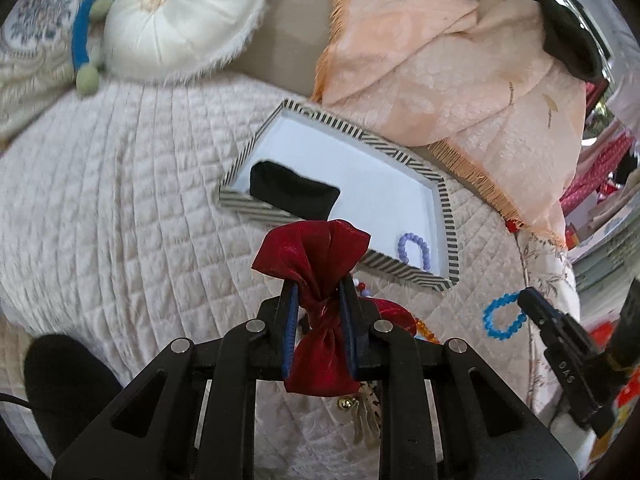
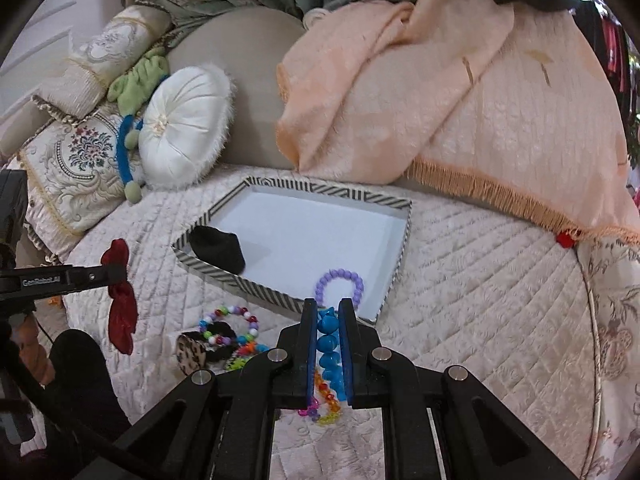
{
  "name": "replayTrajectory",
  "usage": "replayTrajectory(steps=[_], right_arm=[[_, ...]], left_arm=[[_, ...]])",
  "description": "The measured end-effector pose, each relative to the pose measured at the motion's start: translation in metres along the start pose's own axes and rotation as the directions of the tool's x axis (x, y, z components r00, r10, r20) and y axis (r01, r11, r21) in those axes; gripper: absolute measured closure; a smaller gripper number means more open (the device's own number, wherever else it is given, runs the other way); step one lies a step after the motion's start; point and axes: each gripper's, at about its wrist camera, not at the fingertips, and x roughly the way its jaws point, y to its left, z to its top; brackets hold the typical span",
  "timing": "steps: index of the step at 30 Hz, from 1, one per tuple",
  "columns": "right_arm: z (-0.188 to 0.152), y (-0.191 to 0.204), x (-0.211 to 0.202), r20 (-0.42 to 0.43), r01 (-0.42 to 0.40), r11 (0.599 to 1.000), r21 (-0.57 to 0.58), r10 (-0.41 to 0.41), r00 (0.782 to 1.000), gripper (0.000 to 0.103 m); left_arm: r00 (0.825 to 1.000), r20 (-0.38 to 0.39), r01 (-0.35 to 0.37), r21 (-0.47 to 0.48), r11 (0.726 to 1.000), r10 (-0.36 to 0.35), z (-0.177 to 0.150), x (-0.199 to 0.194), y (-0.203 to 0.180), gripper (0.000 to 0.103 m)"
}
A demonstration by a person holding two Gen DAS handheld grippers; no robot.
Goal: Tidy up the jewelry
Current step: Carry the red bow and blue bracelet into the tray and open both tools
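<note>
Holding two things up off the bed (image 2: 460,264), I am at the carrying step. My left hand-held gripper (image 1: 318,300) is pinching a red bow (image 1: 316,264) at its knot, with both pads pressed on it. My right hand-held gripper (image 2: 329,320) is squeezed tight on a blue bracelet (image 2: 329,344), and the beads sit in a row between the pads.

Just ahead is the striped tray (image 2: 280,294). It already has a purple bracelet (image 2: 340,282) in the near corner and a black cloth thing (image 2: 218,250) at the left end. More beads (image 2: 230,326) lie in a pile on the bed, just in front of the tray.

Next, I think I should move both hands over the tray's white floor, then let go so each thing drops in its own bare spot. The bow is floppy, so it may flop over the rim.
</note>
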Motion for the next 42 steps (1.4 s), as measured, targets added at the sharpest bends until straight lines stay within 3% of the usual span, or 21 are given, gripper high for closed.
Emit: replayTrajectory(steps=[11, 25, 42], right_arm=[[0.01, 0.009, -0.01, 0.022, -0.011, 1.0, -0.026, 0.012, 1.0, 0.093], [0.018, 0.008, 0.01, -0.01, -0.03, 1.0, -0.007, 0.03, 1.0, 0.093], [0.056, -0.013, 0.085, -0.09, -0.063, 0.997, 0.043, 0.067, 0.994, 0.093]], left_arm=[[0.999, 0.031, -0.043, 0.059, 0.997, 0.041, 0.007, 0.0, -0.008, 0.085], [0.996, 0.045, -0.087, 0.124, 0.989, 0.082, 0.023, 0.015, -0.022, 0.085], [0.995, 0.023, -0.101, 0.08, 0.992, 0.1, 0.103, 0.069, -0.017, 0.085]])
